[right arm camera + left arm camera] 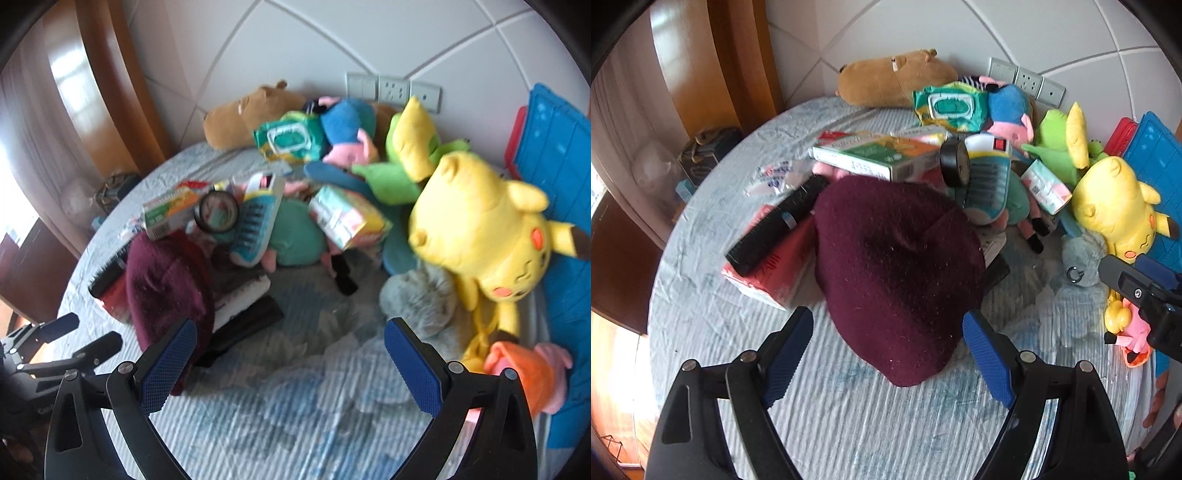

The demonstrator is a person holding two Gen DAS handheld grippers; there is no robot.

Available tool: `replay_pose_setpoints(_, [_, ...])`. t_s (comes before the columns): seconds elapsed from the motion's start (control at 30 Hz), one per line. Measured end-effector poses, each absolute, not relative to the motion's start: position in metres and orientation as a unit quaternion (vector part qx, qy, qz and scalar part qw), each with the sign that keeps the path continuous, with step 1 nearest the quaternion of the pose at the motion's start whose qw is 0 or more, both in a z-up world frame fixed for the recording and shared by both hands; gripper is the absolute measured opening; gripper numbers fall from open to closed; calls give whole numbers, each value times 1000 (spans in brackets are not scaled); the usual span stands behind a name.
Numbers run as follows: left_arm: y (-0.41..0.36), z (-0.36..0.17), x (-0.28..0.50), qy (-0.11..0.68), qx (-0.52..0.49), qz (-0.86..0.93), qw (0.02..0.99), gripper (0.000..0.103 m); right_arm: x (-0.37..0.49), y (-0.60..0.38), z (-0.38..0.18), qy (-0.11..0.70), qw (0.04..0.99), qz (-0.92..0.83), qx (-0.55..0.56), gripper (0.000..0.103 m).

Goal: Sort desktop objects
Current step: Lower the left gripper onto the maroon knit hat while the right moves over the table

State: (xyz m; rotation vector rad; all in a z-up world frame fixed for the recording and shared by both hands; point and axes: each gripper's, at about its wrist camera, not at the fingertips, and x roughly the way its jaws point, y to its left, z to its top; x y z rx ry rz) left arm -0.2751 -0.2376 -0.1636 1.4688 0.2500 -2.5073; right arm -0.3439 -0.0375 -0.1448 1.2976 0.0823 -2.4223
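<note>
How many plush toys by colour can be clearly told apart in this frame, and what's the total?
Brown: 1, the capybara plush
Yellow: 1, the Pikachu plush
Green with yellow: 1, the green plush
Blue and pink: 1, the pig plush
Grey: 1, the grey plush
Total: 5, not counting partly hidden ones.

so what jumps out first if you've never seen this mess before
The dark maroon knit hat dominates the left wrist view, lying on the pale cloth between the open fingers of the left gripper. In the right wrist view the big yellow Pikachu plush grabs the eye, lying on the right by the blue mat, beyond the open right gripper.
</note>
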Motion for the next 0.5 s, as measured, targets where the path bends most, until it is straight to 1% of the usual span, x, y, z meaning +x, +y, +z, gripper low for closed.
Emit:
replay_pose_setpoints(0.27, [-221,-216,-300,106,530,-836,93,83,-371,-34,-179,38,187,-850,490,103])
replay_pose_setpoints(0.37, [-213,-234,-308,94,542,-830,94,83,-379,-32,-189,38,188,-847,495,103])
replay_pose_setpoints(0.43, [-210,-243,-311,82,545,-829,100,77,-383,-33,-198,37,190,-845,499,103])
replay_pose_setpoints(0.47, [-211,-242,-310,78,539,-832,104,69,-384,-35,-203,38,192,-841,504,103])
replay_pose_setpoints(0.5, [-213,-240,-309,79,535,-835,106,59,-386,-37,-209,39,195,-837,510,103])
